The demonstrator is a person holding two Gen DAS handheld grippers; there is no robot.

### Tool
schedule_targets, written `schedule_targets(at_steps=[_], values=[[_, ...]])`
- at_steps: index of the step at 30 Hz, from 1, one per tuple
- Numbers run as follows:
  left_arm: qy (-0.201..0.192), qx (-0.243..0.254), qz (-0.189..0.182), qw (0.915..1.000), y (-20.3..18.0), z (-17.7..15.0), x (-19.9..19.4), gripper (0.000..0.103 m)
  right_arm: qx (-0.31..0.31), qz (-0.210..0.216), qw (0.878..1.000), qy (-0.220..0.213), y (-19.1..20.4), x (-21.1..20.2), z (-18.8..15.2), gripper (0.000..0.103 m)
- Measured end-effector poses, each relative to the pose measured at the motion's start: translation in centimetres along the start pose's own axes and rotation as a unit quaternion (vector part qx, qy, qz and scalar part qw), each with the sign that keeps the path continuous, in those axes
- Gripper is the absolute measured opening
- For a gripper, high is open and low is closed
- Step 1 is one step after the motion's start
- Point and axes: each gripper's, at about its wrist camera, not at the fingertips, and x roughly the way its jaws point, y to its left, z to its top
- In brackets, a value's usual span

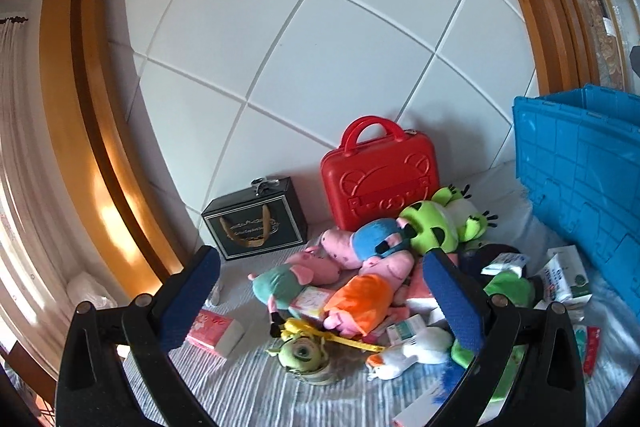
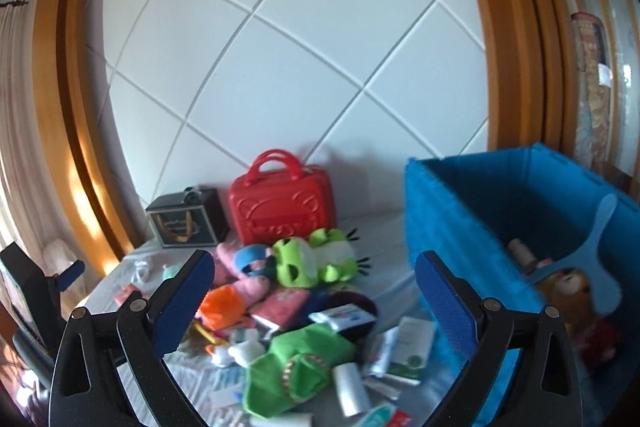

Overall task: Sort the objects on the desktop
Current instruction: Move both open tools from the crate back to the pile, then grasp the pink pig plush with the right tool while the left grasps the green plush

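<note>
Right wrist view is blurred, so the small cartons and packets below the right gripper [image 2: 316, 301] cannot be read, and a green plush [image 2: 296, 375] there is partly cut by the lower edge. To the right of this gripper stands one blue crate [image 2: 448, 211]; inside it I see a brown plush bear [image 2: 568, 287] under a pale blue flat tool [image 2: 588, 263], the rest is unclear. The jaws stand wide apart and grip nothing. In the left wrist view the left gripper [image 1: 320, 293] is also wide open and empty, above the toy pile [image 1: 352, 275] on the striped cloth [image 1: 248, 395]. Behind the pile stand one red toy suitcase [image 1: 380, 183] and one black gift box [image 1: 256, 223]. A bright green frog plush [image 1: 436, 223] lies before the suitcase, and several pink pig plushes overlap, so an exact count is hard.
</note>
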Motion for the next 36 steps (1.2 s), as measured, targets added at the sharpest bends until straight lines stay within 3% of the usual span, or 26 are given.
schedule_targets(at_steps=[6, 13, 18, 25, 36], values=[[0.022, -0.005, 0.018, 0.9996, 1.6, -1.8, 2.9, 0.103, -0.023, 0.019, 0.999, 0.038, 3.0, 4.7, -1.4, 0.102], [0.040, -0.035, 0.043, 0.9977, 2.2, -2.9, 5.2, 0.103, -0.042, 0.057, 0.996, 0.052, 3.9, 8.5, -1.1, 0.102], [0.063, -0.051, 0.041, 0.9959, 2.8, -4.3, 6.6, 0.103, -0.054, 0.060, 0.994, 0.072, 4.7, 10.6, -2.3, 0.102], [0.081, -0.055, 0.042, 0.9943, 5.8, -6.1, 9.4, 0.103, -0.060, 0.068, 0.992, 0.082, 9.0, 13.0, -3.0, 0.102], [0.104, -0.073, 0.046, 0.9909, 9.6, -10.4, 13.4, 0.103, -0.051, 0.078, 0.987, 0.131, 13.8, 20.7, -6.4, 0.102]])
